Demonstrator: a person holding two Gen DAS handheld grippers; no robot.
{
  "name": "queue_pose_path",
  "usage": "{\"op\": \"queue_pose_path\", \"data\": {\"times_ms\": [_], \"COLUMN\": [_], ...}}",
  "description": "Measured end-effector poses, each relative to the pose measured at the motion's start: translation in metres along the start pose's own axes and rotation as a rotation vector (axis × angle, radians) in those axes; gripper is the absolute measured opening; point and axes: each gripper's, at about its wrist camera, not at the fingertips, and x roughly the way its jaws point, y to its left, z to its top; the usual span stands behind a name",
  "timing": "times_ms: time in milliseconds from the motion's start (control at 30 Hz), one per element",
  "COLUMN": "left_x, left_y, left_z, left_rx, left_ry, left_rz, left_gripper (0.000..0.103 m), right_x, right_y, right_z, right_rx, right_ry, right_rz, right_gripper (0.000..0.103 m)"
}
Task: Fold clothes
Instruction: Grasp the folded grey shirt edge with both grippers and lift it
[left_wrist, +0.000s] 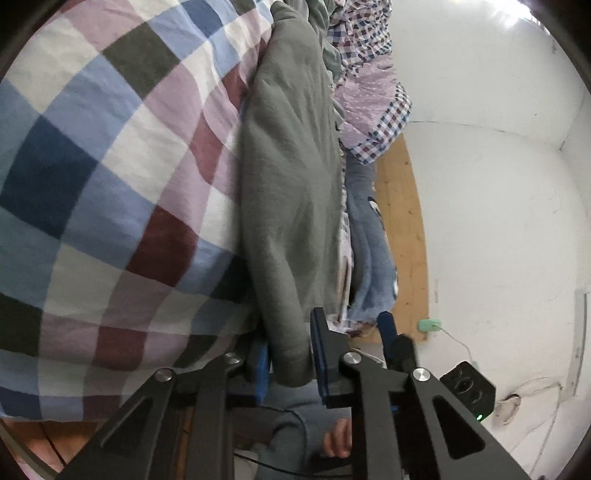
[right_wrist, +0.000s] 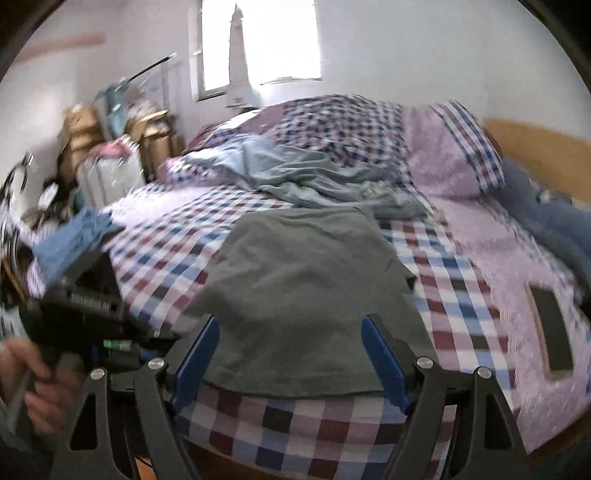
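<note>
A grey-green soft knit garment (right_wrist: 295, 295) lies flat on the checked bed (right_wrist: 295, 424). The left gripper (left_wrist: 291, 363) pinches its edge between its jaws; the right gripper (right_wrist: 291, 363) hovers with jaws spread wide.

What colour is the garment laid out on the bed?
Plain grey-green garment, clearest from the right wrist view.

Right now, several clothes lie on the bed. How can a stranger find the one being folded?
Start from the bed with the checked sheet in purple, blue and dark red. Near its front edge lies a plain grey-green garment, spread flat, with a corner between the pads of the left hand-held gripper. Unlike the crumpled light blue clothes behind it, it is smooth, darker and without pattern.
</note>
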Motion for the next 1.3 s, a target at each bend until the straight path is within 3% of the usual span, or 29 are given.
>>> {"op": "queue_pose_path", "data": {"times_ms": [200,433,567,833,1033,1300], "left_x": [0.002,-0.005,-0.011,-0.019,-0.018,-0.005], "left_y": [0.002,0.002,-0.001,-0.016,-0.024,-0.035], "left_z": [0.001,-0.002,-0.001,-0.001,0.002,0.014], "left_rx": [-0.044,-0.052,-0.051,-0.023,-0.023,-0.025], "left_ry": [0.046,0.051,0.047,0.051,0.064,0.074], "left_rz": [-0.047,-0.056,-0.074,-0.119,-0.133,-0.191], "left_gripper": [0.019,0.019,0.010,0.007,0.007,0.006], "right_x": [0.004,0.012,0.016,0.031,0.050,0.079], "right_y": [0.029,0.044,0.050,0.073,0.080,0.085], "right_z": [-0.005,-0.010,-0.012,-0.027,-0.026,-0.015], "right_rx": [-0.149,-0.224,-0.258,-0.532,-0.682,-0.771], "right_ry": [0.005,0.033,0.061,0.070,0.009,-0.059], "right_rz": [0.008,0.020,0.060,-0.111,-0.248,-0.293], "right_gripper": [0.082,0.082,0.082,0.082,0.081,0.078]}}
